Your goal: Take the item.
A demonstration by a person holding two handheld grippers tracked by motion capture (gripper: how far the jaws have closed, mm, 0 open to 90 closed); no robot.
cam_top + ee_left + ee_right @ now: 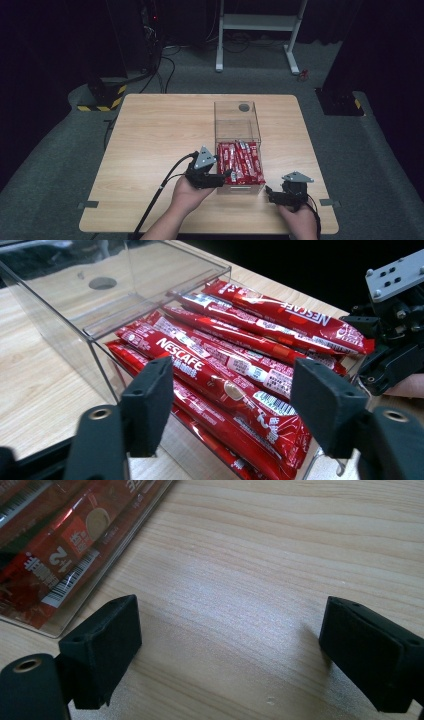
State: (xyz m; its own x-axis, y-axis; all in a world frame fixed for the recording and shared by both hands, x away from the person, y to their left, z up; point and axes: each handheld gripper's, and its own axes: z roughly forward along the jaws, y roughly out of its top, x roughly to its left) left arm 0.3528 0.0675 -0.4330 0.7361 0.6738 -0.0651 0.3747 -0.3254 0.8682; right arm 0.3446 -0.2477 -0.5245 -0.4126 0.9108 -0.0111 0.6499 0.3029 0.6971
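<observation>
Your left tool (226,175) sat at the near left corner of the clear plastic box (237,114), which stood right of centre on the wooden worktop (150,135). Its jaws were spread wide and held nothing. In the left gripper view they framed the top Nescafé stick sachet (225,390) from either side without touching it, one jaw over the box's clear wall, the other over the far side of the pile.

The red Nescafé sachets (240,161) lay side by side in the near half of the box, running lengthwise from back to front and stacked more than one layer deep. The back half of the box held none, and a round dark spot (244,107) showed at its far end. I could not tell whether that spot was a hole or a mark.

Your right tool (270,192) rested low over the worktop just beside the box's near right corner, apart from it. Its jaws were also wide apart and held nothing, with bare wood grain (240,600) between them in the right gripper view. The box's edge and the printed ends of some sachets (65,550) showed at the upper left of that view.

Your left hand (187,195) and right hand (297,217) came in from the near edge, a black cable (155,197) trailing from the left tool.
</observation>
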